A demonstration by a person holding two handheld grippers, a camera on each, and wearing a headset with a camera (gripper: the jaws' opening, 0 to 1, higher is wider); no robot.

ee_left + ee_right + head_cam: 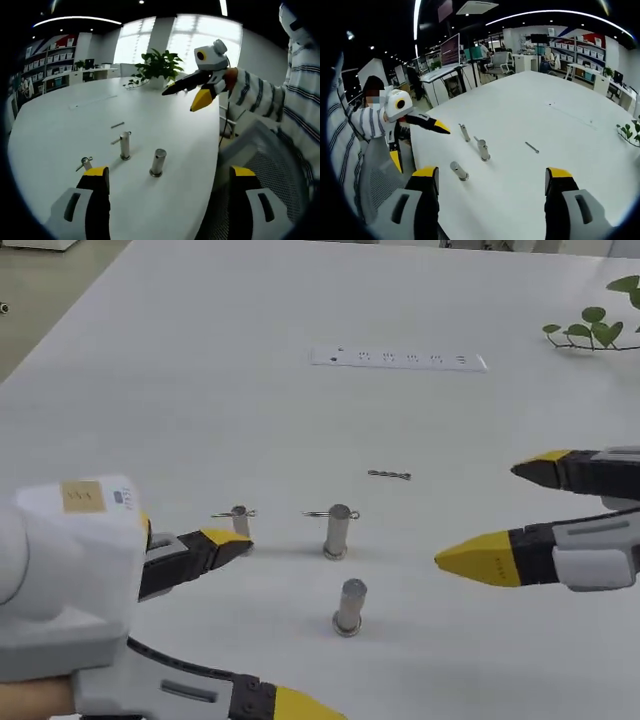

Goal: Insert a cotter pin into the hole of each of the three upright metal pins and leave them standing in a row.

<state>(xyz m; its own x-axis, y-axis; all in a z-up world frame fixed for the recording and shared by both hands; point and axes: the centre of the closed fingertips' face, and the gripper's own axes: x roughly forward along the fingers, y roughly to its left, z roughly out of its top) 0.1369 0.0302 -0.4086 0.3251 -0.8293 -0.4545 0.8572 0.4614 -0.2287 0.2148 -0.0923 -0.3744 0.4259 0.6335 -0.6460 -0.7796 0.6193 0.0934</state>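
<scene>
Three upright metal pins stand on the white table. The left pin (239,522) and the middle pin (337,530) each carry a cotter pin through the top hole. The nearer pin (349,606) has none. A loose cotter pin (389,475) lies flat behind them. My left gripper (262,625) is open, its far tip just beside the left pin (86,162). To the right of the pins my right gripper (482,515) is open and holds nothing. The right gripper view shows the bare pin (459,171) nearest and the loose cotter pin (532,147) farther right.
A white power strip (400,359) lies flat at the back of the table. A leafy plant (600,328) sits at the far right edge. Office desks, chairs and shelves stand beyond the table.
</scene>
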